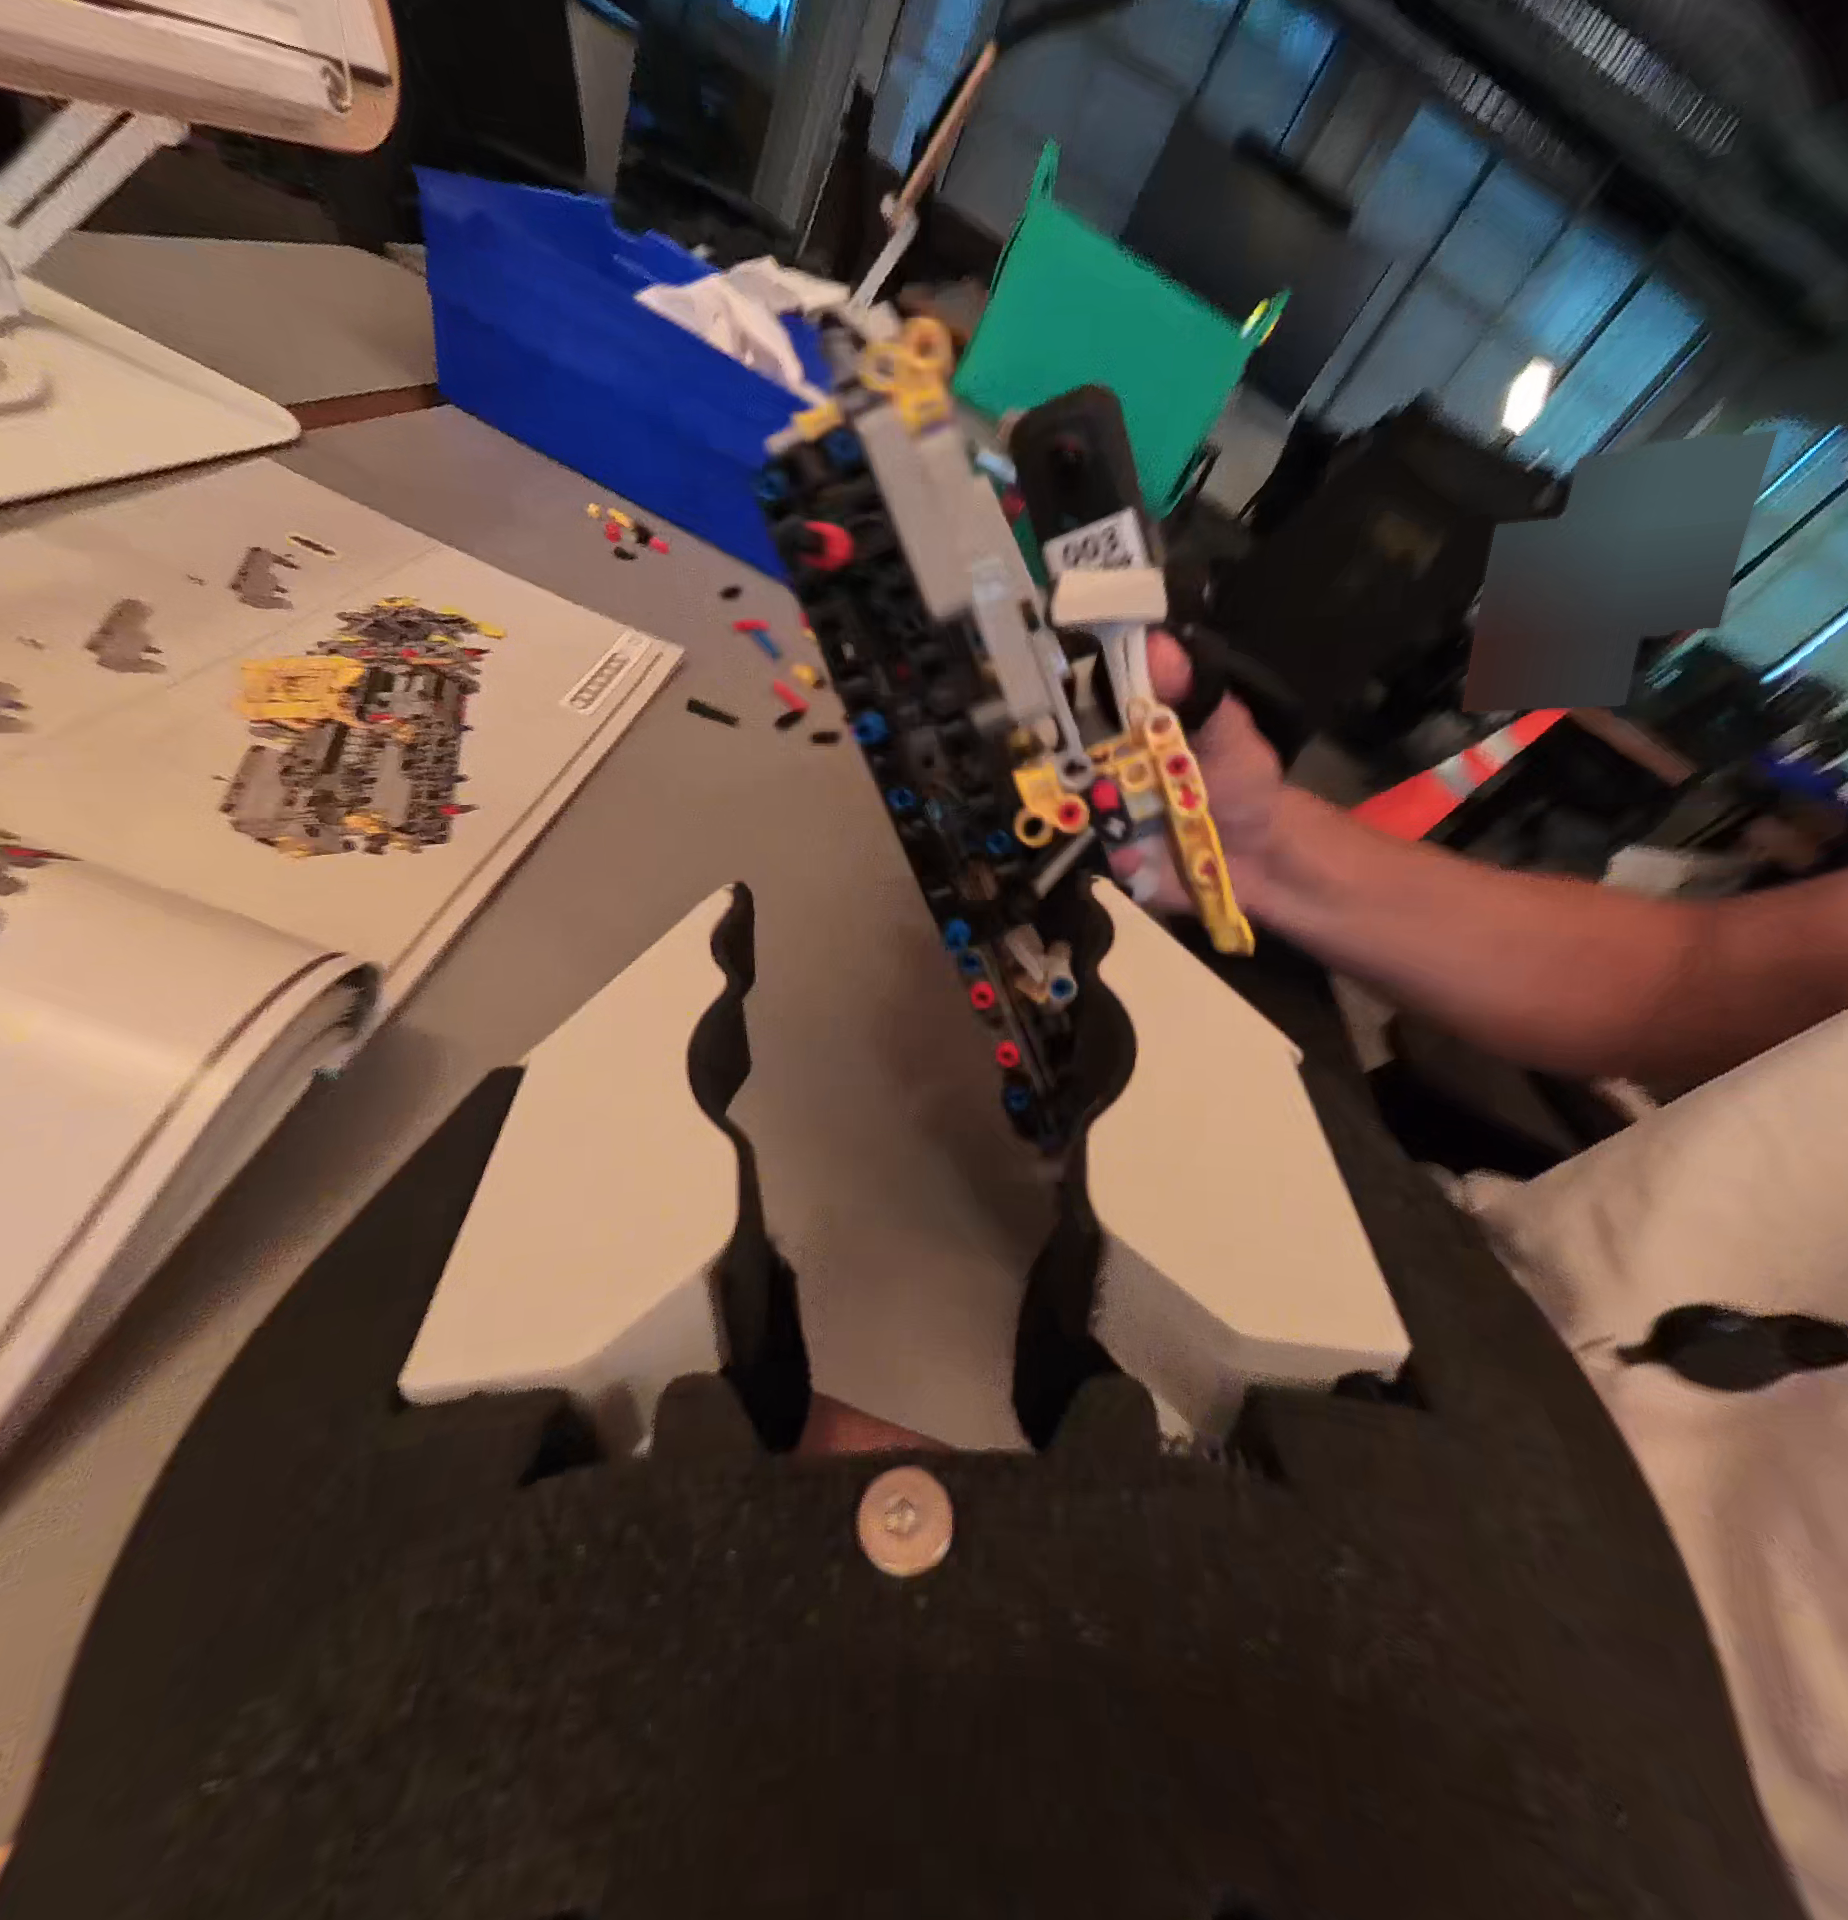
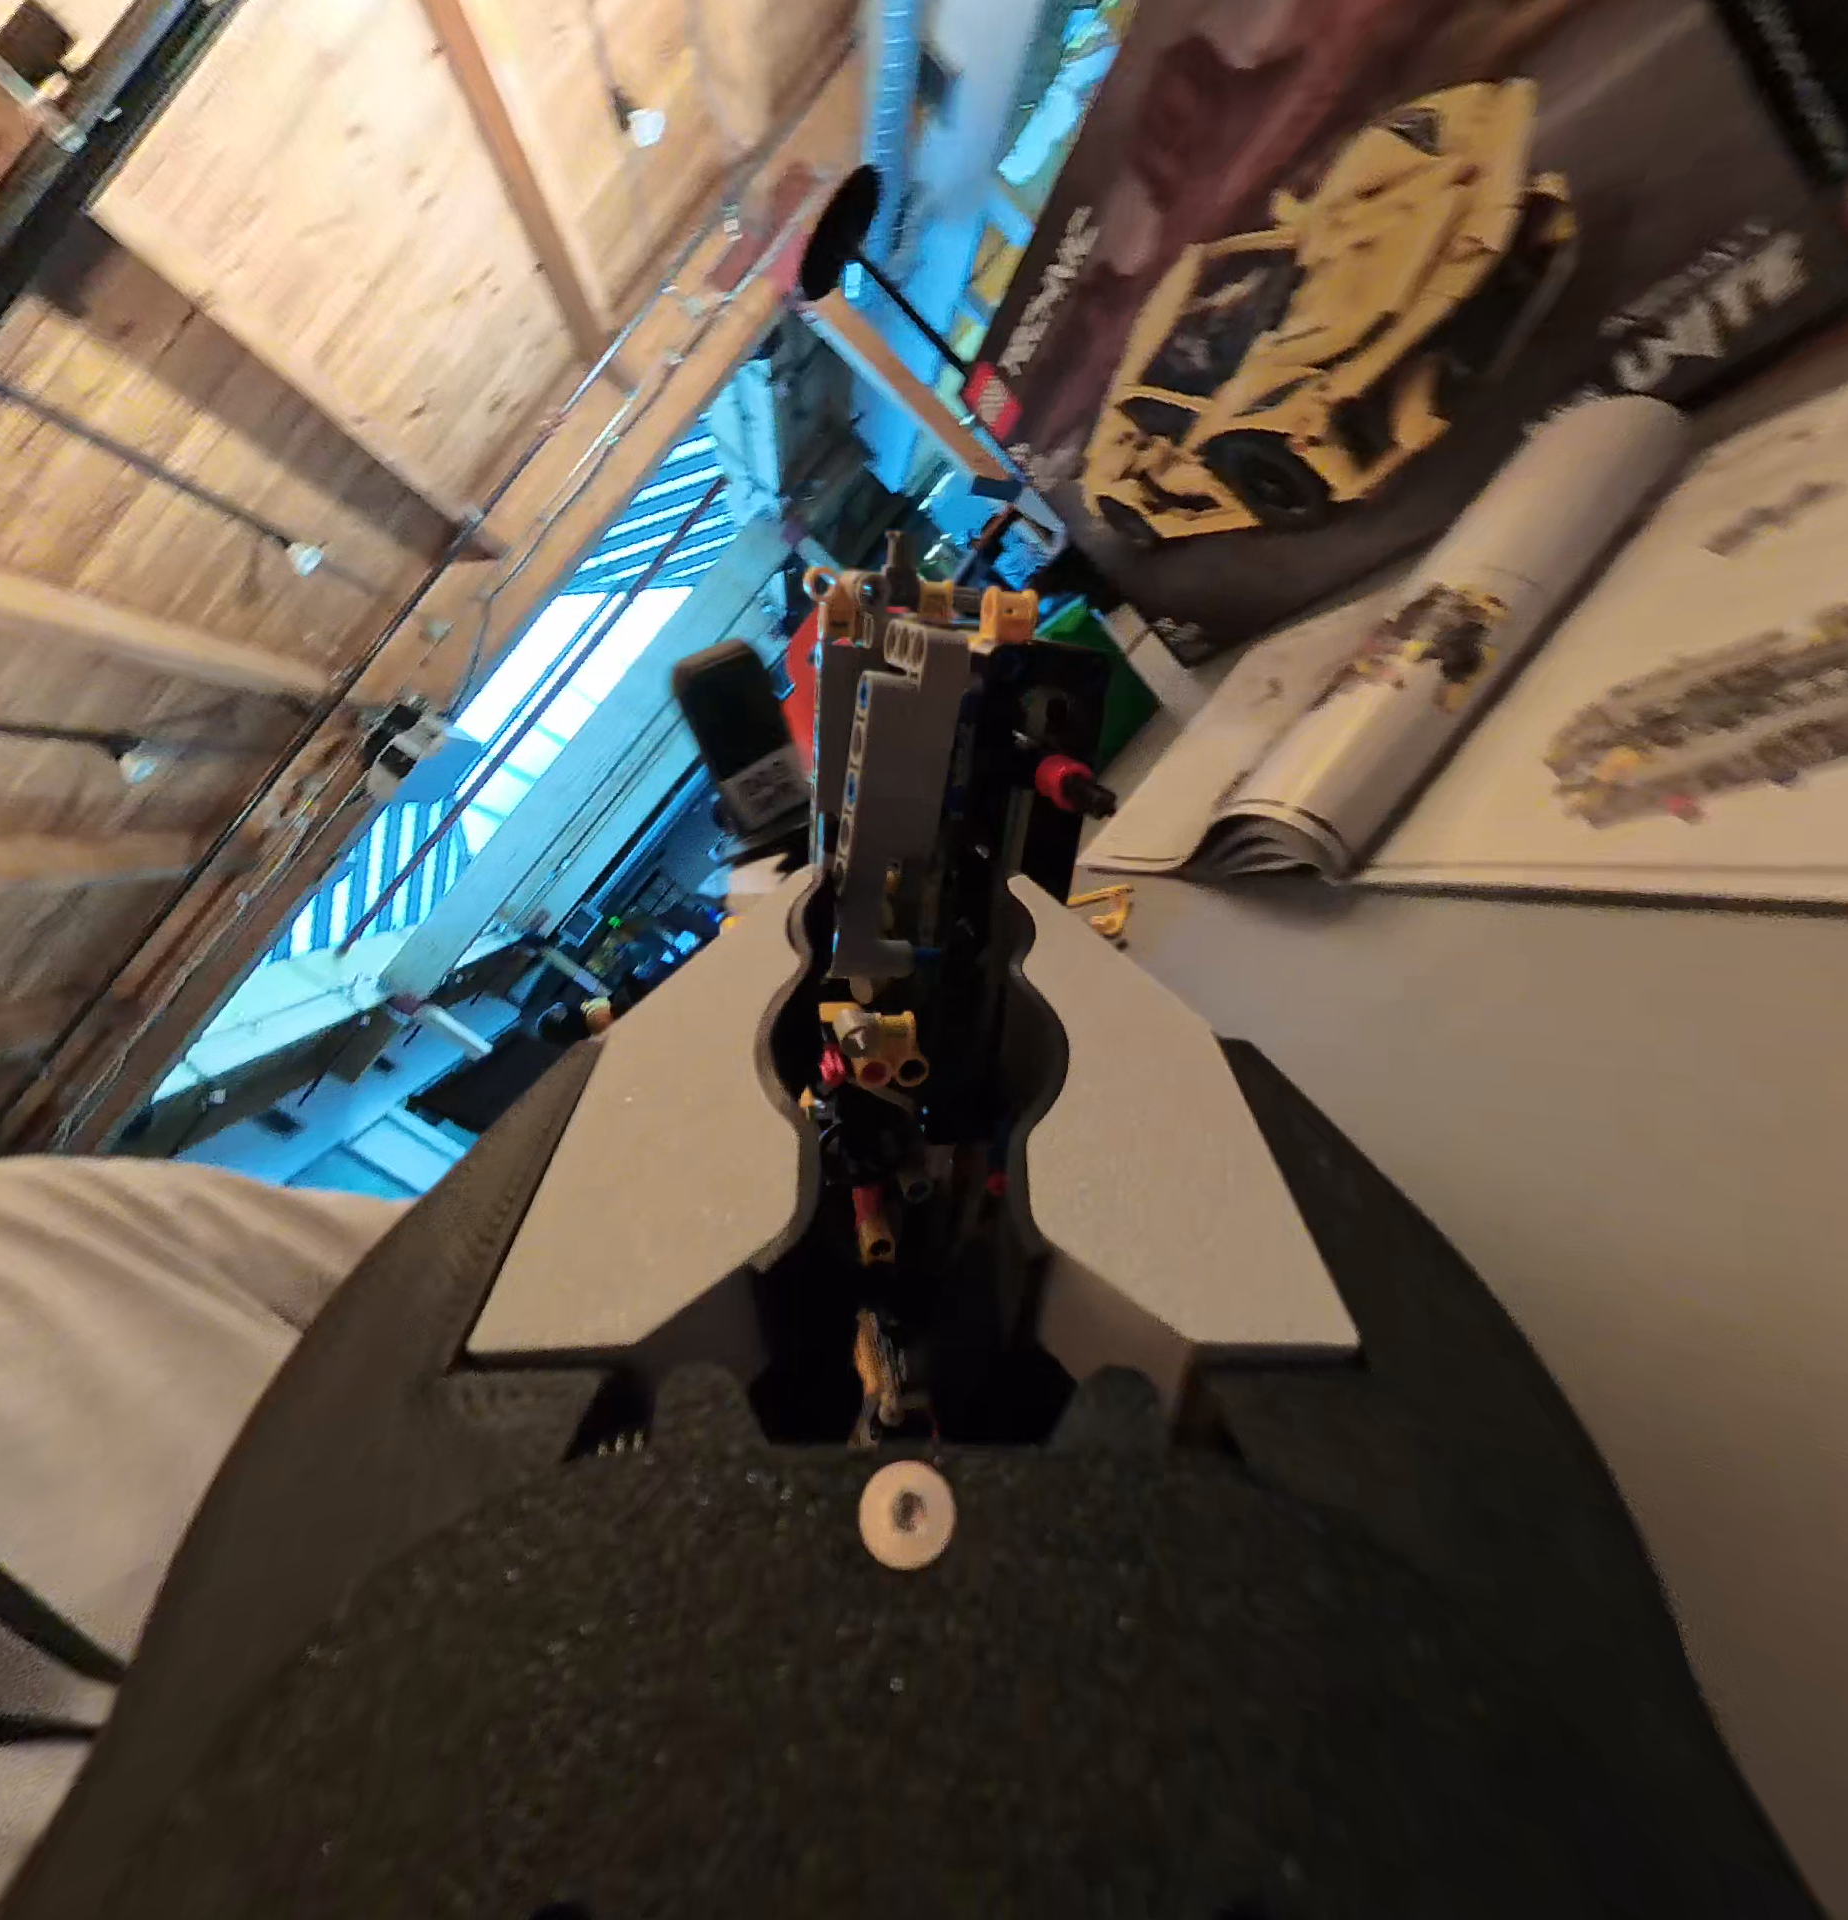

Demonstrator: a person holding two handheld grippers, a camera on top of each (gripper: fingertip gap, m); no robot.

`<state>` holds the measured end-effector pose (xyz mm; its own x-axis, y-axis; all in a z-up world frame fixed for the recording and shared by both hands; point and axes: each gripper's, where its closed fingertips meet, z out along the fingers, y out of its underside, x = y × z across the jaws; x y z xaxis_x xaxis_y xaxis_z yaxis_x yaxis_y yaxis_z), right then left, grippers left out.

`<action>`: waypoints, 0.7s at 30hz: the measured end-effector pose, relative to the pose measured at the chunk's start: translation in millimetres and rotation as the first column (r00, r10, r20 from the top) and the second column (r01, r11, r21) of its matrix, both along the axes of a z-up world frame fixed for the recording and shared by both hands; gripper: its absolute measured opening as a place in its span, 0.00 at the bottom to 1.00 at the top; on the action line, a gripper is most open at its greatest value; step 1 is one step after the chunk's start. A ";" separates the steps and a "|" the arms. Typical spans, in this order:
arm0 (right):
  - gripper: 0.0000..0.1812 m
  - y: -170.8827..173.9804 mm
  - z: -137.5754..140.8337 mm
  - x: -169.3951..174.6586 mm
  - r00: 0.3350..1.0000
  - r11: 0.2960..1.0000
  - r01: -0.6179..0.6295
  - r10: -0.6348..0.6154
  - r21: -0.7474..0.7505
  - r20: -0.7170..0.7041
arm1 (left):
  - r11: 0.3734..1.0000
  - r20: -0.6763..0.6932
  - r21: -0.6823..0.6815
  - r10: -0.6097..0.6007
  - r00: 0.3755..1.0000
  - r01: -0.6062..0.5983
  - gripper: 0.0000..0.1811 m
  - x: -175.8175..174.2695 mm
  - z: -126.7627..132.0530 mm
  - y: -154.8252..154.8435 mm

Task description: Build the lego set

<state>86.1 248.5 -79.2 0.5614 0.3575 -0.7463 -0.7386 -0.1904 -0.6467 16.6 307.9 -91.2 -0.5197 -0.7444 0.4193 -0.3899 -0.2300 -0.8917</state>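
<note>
A long Lego chassis [image 1: 930, 644], black with grey beams and yellow, red and blue pins, is held tilted above the grey table [image 1: 629, 831]. My right gripper [image 2: 909, 883] is shut on it, and the chassis [image 2: 899, 790] runs up between its grey fingers [image 2: 1117, 1091]. In the left wrist view that gripper [image 1: 1107, 613] shows beside the chassis, with a hand [image 1: 1221, 769] behind it. My left gripper [image 1: 920, 894] is open. The chassis's lower end lies by the inner side of its right finger [image 1: 1190, 1122], while its left finger [image 1: 608, 1143] stands apart.
An open instruction booklet [image 1: 307, 727] lies to the left and also shows in the right wrist view [image 2: 1522, 644]. Loose small pieces [image 1: 774, 675] lie on the table. A blue bin [image 1: 577, 332] and a green bin [image 1: 1096, 332] stand behind. The set's box [image 2: 1367, 312] stands at the back. The gap from one gripper's tips to the other's is roughly 10 centimeters.
</note>
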 end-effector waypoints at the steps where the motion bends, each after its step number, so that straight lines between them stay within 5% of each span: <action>1: 0.16 -0.9 3.9 -4.2 1.000 1.000 -0.017 0.017 0.022 0.024 | 0.997 0.004 -0.069 -0.020 1.000 0.020 0.34 1.1 4.0 -2.9; 6: 0.16 -4.7 20.9 -19.9 0.992 0.990 -0.078 0.066 0.114 0.108 | 0.974 0.028 -0.165 -0.151 0.988 0.153 0.34 -2.3 13.7 -33.6; 11: 0.16 -12.0 28.5 -21.7 0.987 0.973 -0.140 0.124 0.182 0.100 | 0.943 0.103 -0.233 -0.220 0.970 0.239 0.21 -16.2 29.1 -39.4; 16: 0.16 -11.6 32.4 -30.3 0.973 0.967 -0.185 0.156 0.175 0.169 | 0.939 0.141 -0.310 -0.109 0.984 0.149 0.25 -9.8 45.5 -20.0; 21: 0.16 -11.8 35.4 -35.9 0.966 0.969 -0.183 0.147 0.166 0.211 | 0.984 0.117 -0.177 0.027 0.993 -0.006 0.25 -6.2 46.8 -19.3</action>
<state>50.2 236.7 -43.8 0.6115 0.5769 -0.5415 -0.5626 -0.1642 -0.8102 10.4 288.6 -44.4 -0.5617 -0.6733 0.4807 -0.2789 -0.3929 -0.8762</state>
